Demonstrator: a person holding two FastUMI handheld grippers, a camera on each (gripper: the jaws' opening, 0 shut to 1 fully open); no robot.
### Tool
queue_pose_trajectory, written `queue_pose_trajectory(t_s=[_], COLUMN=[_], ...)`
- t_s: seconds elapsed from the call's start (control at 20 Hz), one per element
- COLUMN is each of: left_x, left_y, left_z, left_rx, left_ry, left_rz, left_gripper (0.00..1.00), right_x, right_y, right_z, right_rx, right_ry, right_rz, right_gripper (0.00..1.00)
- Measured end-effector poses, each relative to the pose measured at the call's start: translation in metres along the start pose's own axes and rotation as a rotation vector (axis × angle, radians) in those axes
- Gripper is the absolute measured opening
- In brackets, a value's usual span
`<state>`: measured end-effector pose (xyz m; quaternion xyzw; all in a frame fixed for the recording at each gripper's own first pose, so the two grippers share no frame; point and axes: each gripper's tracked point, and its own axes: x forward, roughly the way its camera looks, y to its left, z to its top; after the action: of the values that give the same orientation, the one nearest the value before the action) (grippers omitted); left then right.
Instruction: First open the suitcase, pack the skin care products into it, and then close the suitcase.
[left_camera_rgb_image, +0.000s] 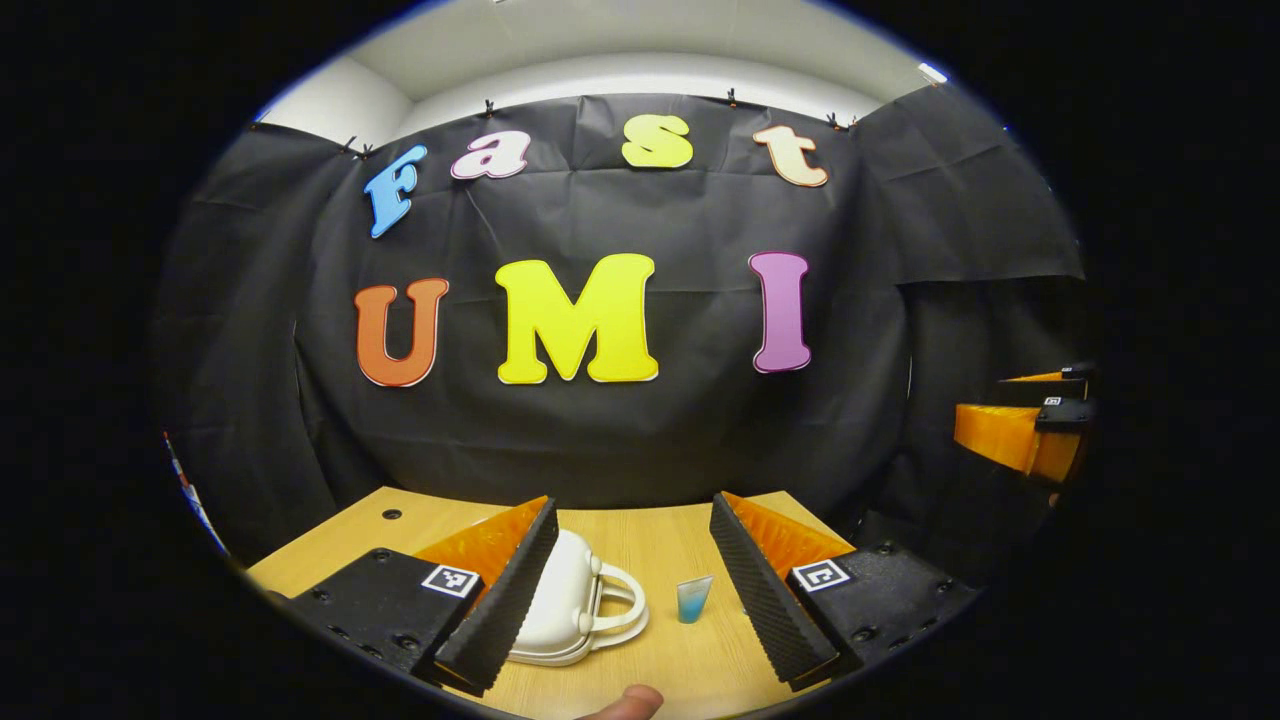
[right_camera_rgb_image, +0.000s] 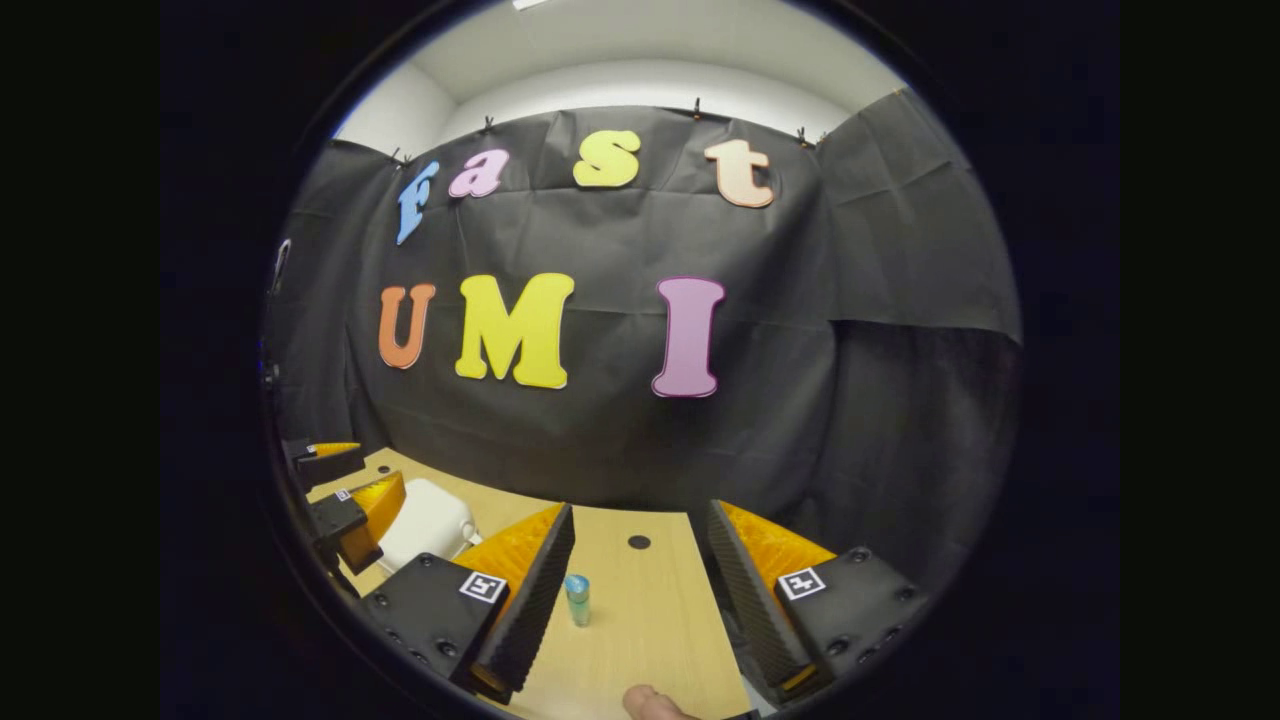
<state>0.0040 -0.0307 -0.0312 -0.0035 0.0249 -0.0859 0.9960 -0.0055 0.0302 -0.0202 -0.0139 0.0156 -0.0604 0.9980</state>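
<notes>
Left gripper view first, biggest stuff down to smallest. Wooden desk (left_camera_rgb_image: 660, 540) runs across the bottom, set against the booth's black cloth wall. On it sits the suitcase (left_camera_rgb_image: 560, 605), a small white hard-shell thing, lid closed, lying flat with its handle (left_camera_rgb_image: 622, 600) pointing toward the middle of the desk. Part of it is hidden behind the near finger of the left gripper (left_camera_rgb_image: 632, 585), whose jaws are spread wide with nothing between them, hanging above the desk rather than touching anything. Over at the far right edge you can see the right gripper (left_camera_rgb_image: 1030, 420) poking in, well apart from the suitcase.

Just beside the suitcase handle, not touching it, stands the skin care product (left_camera_rgb_image: 693, 598), a little translucent blue tube, upright on the desk. A fingertip (left_camera_rgb_image: 628, 703) of the person peeks in at the very bottom.

Right gripper view: same desk (right_camera_rgb_image: 640, 600), the right gripper (right_camera_rgb_image: 640, 575) with jaws also wide apart and gripping nothing. The blue tube (right_camera_rgb_image: 577, 599) stands upright just beside the inner face of its left-hand finger; can't tell if it's touching. The suitcase (right_camera_rgb_image: 430, 525) sits farther left, partly covered by the left gripper (right_camera_rgb_image: 340, 495) at the edge. Small dark hole (right_camera_rgb_image: 638, 542) in the desk near the back, and another fingertip (right_camera_rgb_image: 650, 704) at the bottom.
</notes>
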Motion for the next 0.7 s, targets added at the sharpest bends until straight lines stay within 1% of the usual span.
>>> queue_pose_trajectory(t_s=[0.05, 0.25, 0.35, 0.4, 0.45, 0.5, 0.55, 0.6, 0.7], left_x=[0.000, 0.005, 0.008, 0.012, 0.015, 0.020, 0.025, 0.029, 0.039], left_y=[0.003, 0.012, 0.016, 0.018, 0.020, 0.022, 0.025, 0.027, 0.025], left_z=[-0.001, -0.008, -0.019, -0.026, -0.035, -0.045, -0.058, -0.071, -0.104], left_rx=[0.001, 0.010, 0.043, 0.065, 0.091, 0.127, 0.174, 0.221, 0.296], left_ry=[0.002, 0.005, 0.010, 0.010, 0.008, 0.012, 0.023, 0.038, 0.083], left_rz=[-0.002, -0.012, -0.015, -0.018, -0.019, -0.015, -0.009, -0.002, -0.015], left_gripper=[0.97, 0.97, 0.98, 0.94, 0.98, 0.98, 0.98, 0.97, 0.98], right_x=[0.002, 0.006, 0.006, 0.004, 0.003, 0.001, -0.001, -0.004, -0.006], right_y=[0.002, 0.014, 0.016, 0.017, 0.015, 0.010, 0.006, 0.003, -0.005], right_z=[0.000, -0.002, -0.005, -0.007, -0.007, -0.009, -0.009, -0.011, -0.008], right_rx=[-0.003, -0.006, -0.007, -0.012, -0.029, -0.045, -0.056, -0.060, -0.071], right_ry=[0.002, 0.006, 0.007, 0.003, -0.005, -0.010, -0.010, -0.010, -0.008], right_rz=[-0.004, -0.021, -0.040, -0.047, -0.061, -0.080, -0.090, -0.094, -0.109], right_gripper=[0.80, 0.80, 0.80, 0.78, 0.78, 0.80, 0.77, 0.80, 0.80])
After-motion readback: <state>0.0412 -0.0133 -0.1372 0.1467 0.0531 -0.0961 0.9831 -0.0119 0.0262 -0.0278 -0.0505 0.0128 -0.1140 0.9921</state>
